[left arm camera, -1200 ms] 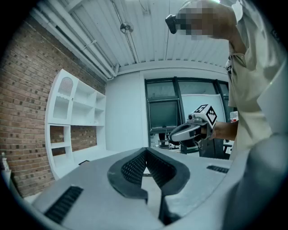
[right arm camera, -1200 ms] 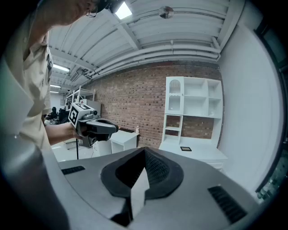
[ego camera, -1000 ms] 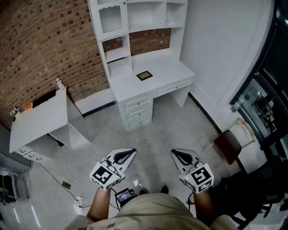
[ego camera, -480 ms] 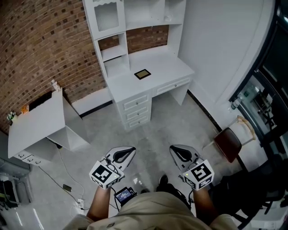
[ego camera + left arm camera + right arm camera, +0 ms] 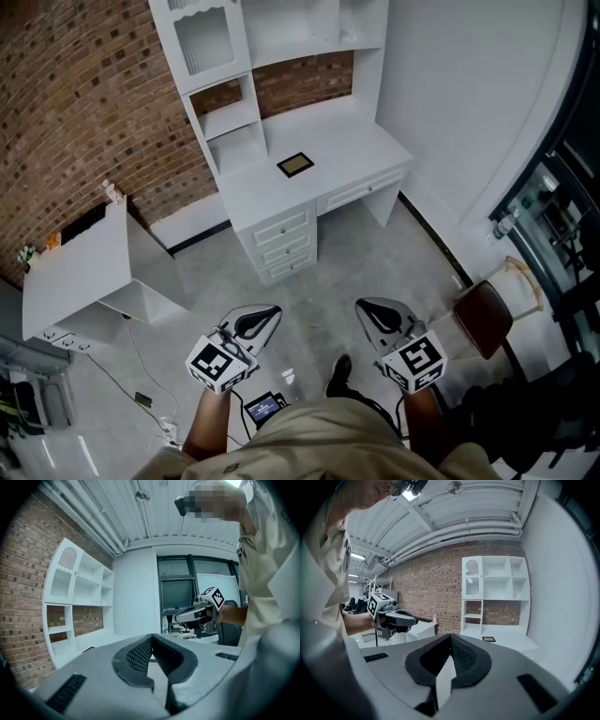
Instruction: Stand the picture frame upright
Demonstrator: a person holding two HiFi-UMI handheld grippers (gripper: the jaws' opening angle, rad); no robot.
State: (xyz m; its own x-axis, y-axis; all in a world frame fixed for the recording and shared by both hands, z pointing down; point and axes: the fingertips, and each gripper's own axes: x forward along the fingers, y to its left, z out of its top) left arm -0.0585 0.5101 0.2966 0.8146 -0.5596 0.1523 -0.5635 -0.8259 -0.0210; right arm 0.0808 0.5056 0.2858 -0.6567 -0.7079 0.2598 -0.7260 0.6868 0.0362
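Dark small rectangular picture frame [image 5: 295,164] lies flat toward the white desk's [image 5: 367,141] left end. Left gripper [image 5: 270,314] and right gripper [image 5: 367,307] hang well apart from it, jaws together, empty.

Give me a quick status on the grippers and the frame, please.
Left gripper and right gripper both shut, empty, held low. Frame flat on desk, well ahead, untouched. Nothing seen in the way.

The left gripper [image 5: 263,318] and the right gripper [image 5: 371,312] were held low, near the person's body, level with each other but apart, pointing toward the far side. Both had their jaws closed together on nothing.
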